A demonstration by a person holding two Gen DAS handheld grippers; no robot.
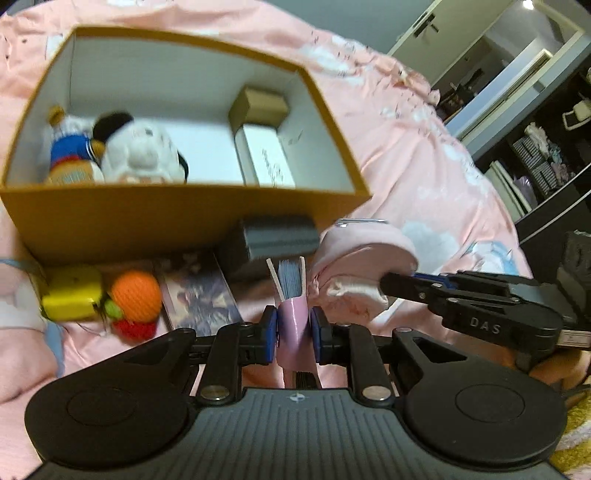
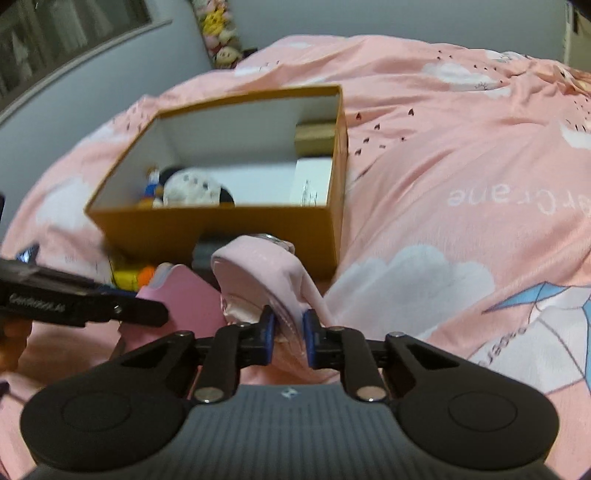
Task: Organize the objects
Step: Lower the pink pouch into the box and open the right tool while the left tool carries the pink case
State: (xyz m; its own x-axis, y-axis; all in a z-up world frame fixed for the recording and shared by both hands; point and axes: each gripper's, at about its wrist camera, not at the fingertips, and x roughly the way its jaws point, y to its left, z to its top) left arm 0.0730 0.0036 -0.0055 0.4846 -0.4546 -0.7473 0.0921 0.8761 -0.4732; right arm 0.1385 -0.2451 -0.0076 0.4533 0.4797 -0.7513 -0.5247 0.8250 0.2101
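Note:
My left gripper [image 1: 293, 332] is shut on a pink case [image 1: 293, 317] with blue pages sticking out of its top, held upright above the bed. To its right, a pale pink padded fabric piece [image 1: 365, 254] is clamped by my right gripper [image 2: 288, 334], whose jaws press on its lower edge [image 2: 258, 266]. The right wrist view shows the pink case [image 2: 184, 295] at the left with a finger of the left gripper [image 2: 147, 314] across it. Behind both stands an open orange-brown box [image 1: 184, 218], white inside. It holds a blue-clad duck plush [image 1: 70, 151], a white dog plush [image 1: 144, 151], a white carton [image 1: 266, 158] and a brown carton [image 1: 258, 105].
In front of the box lie a yellow object [image 1: 70, 295], a crocheted orange fruit [image 1: 136, 295], a picture-covered book [image 1: 199, 295] and a grey case [image 1: 273, 240]. Everything rests on a pink bedspread [image 2: 443, 166]. Dark shelves [image 1: 546, 155] stand at the right; plush toys [image 2: 221, 33] sit by the far wall.

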